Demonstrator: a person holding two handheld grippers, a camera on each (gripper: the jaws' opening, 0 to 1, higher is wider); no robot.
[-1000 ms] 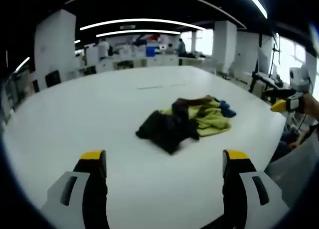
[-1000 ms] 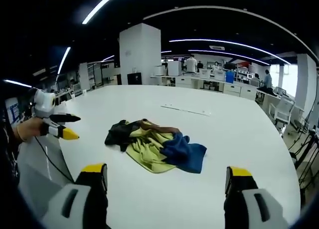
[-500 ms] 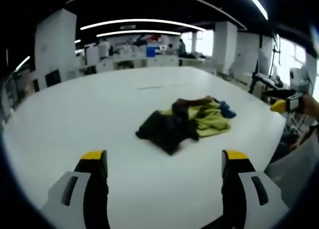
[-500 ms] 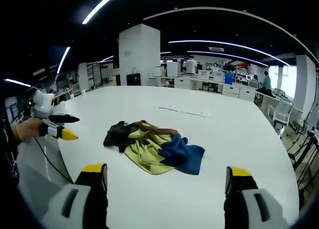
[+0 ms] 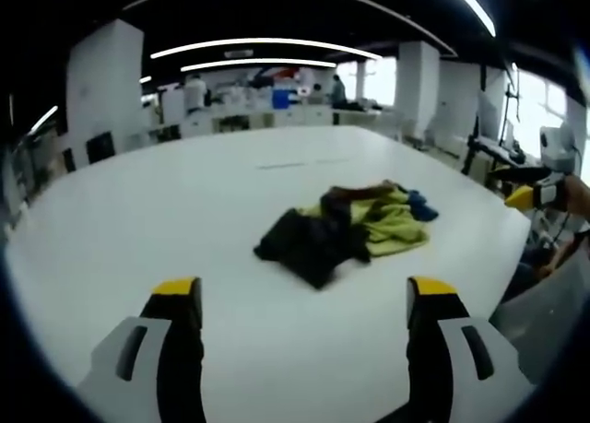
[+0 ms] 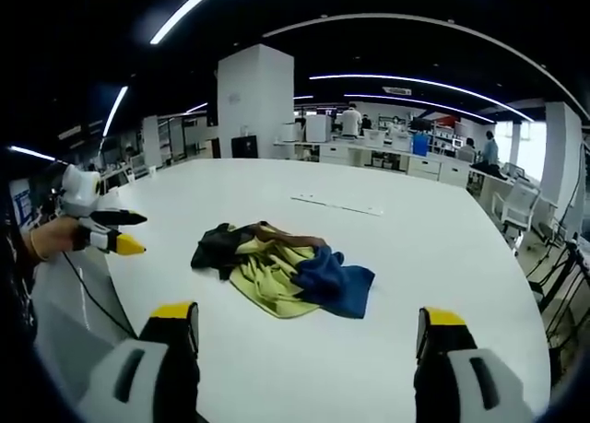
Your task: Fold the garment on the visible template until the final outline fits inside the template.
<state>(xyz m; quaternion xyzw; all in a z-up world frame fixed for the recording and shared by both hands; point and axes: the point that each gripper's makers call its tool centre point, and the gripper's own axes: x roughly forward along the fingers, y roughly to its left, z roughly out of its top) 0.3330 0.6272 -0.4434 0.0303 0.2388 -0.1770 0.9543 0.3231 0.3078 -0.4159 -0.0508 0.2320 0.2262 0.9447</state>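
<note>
A crumpled garment in black, yellow-green, brown and blue lies bunched on the big white table. In the right gripper view the same garment shows its blue part toward the right. My left gripper hovers open over the table's near side, short of the cloth, nothing between its fingers. My right gripper is open too, held back from the garment. Each gripper appears in the other's view: the right gripper at the right edge, the left gripper at the left edge. No template outline is visible on the table.
A thin pale strip lies on the table beyond the garment. Bare table surface surrounds the cloth. Desks, chairs and standing people fill the office behind. A white pillar stands past the table's far edge.
Both views have shifted very slightly with the hands. The garment lies in the same heap and both grippers remain open.
</note>
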